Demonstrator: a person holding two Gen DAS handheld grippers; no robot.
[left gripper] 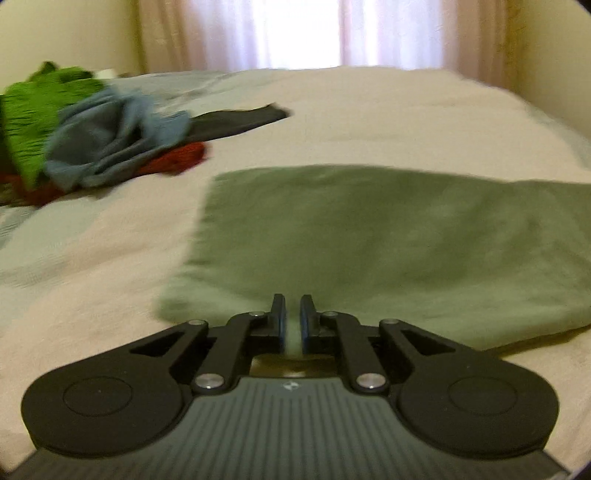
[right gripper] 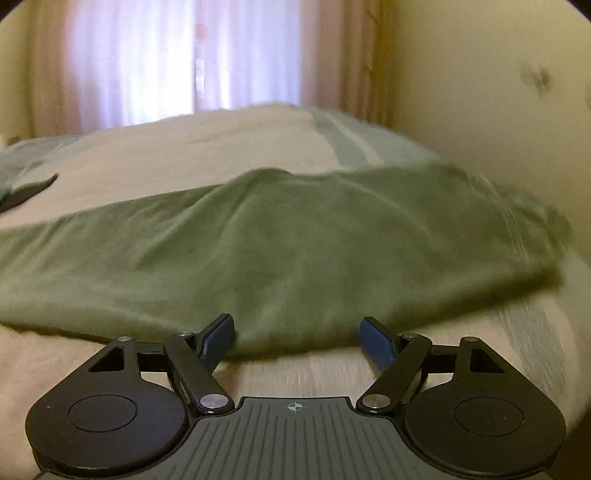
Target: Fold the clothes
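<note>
An olive green garment (left gripper: 369, 240) lies folded flat on the pale bedspread (left gripper: 92, 266). My left gripper (left gripper: 293, 301) is shut on the garment's near edge, and a strip of green cloth shows between its blue pads. In the right wrist view the same garment (right gripper: 295, 240) spreads across the bed, slightly humped in the middle. My right gripper (right gripper: 296, 321) stands open at the near edge of the cloth. Its fingers are wide apart on either side of the fold and do not press on it.
A heap of unfolded clothes sits at the far left: a bright green knit (left gripper: 37, 110), a blue piece (left gripper: 110, 140), a red one (left gripper: 177, 158) and a dark flat one (left gripper: 236, 118). Curtains (left gripper: 295, 33) hang behind the bed. A wall (right gripper: 480, 110) runs along the right.
</note>
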